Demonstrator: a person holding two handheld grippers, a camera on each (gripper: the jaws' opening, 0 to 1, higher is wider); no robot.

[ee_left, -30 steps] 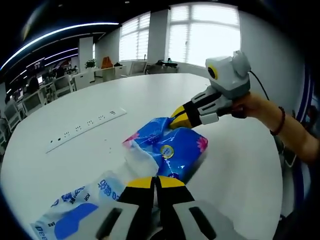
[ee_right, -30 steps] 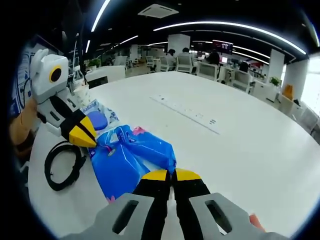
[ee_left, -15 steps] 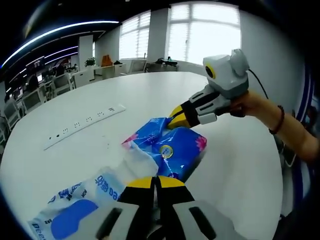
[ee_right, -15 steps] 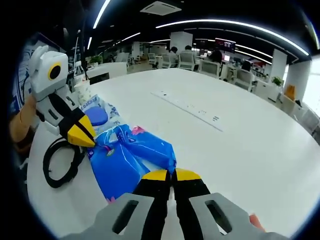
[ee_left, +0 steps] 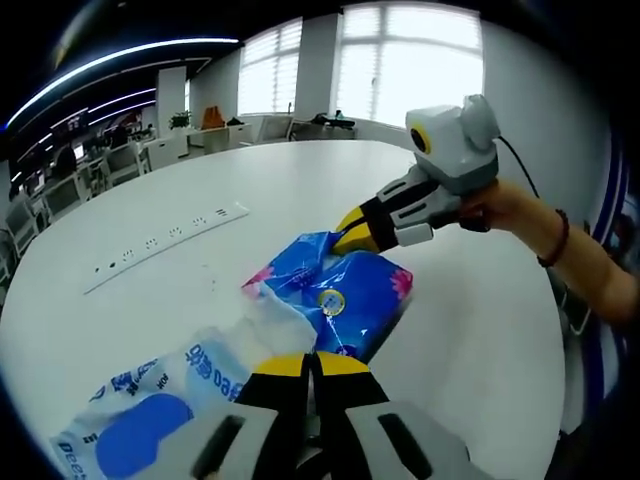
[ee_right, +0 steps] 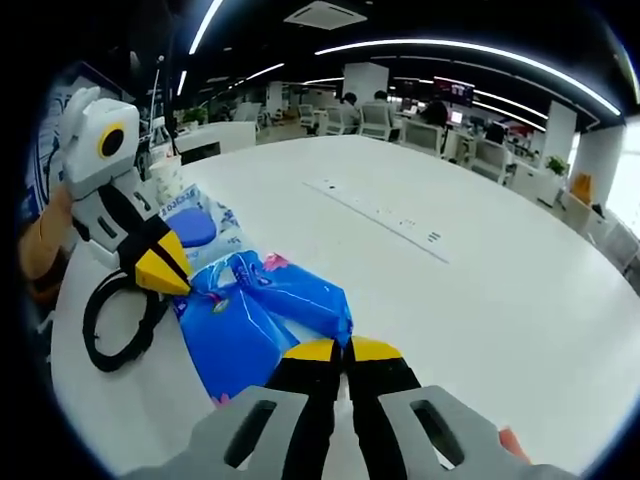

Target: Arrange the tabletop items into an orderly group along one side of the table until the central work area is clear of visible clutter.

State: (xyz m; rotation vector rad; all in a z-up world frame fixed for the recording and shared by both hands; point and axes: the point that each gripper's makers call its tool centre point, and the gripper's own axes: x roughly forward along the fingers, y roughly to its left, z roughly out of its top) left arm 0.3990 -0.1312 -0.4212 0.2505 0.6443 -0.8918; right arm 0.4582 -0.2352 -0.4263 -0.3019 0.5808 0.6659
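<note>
The blue pack (ee_left: 345,305) of tissues lies on the white worktop (ee_left: 250,190), near the person's side, and both grippers hold it at opposite ends. In the left gripper view the left gripper (ee_left: 310,362) has its yellow-tipped jaws pressed together on the near edge of the pack's plastic wrap. At the far end the right gripper (ee_left: 352,232) comes in from the right, held by a hand (ee_left: 497,208), and its jaws are pinched shut on the crumpled wrap there. In the right gripper view the same pack (ee_right: 255,320) stretches from the right gripper (ee_right: 343,349), whose jaws are closed on its near edge, to the left gripper (ee_right: 178,283) at the left, whose yellow tips grip the other end.

Just beside the blue pack, touching it, lies a white pack (ee_left: 150,405) with blue print, at the lower left in the left gripper view. In the right gripper view it (ee_right: 192,225) sits just behind the blue one. A black cable (ee_right: 120,320) lies coiled in a loop on the worktop beside the left gripper. Farther out on the worktop lies a long white power strip (ee_left: 165,245), well apart from the packs; it (ee_right: 385,218) also shows in the right gripper view.
</note>
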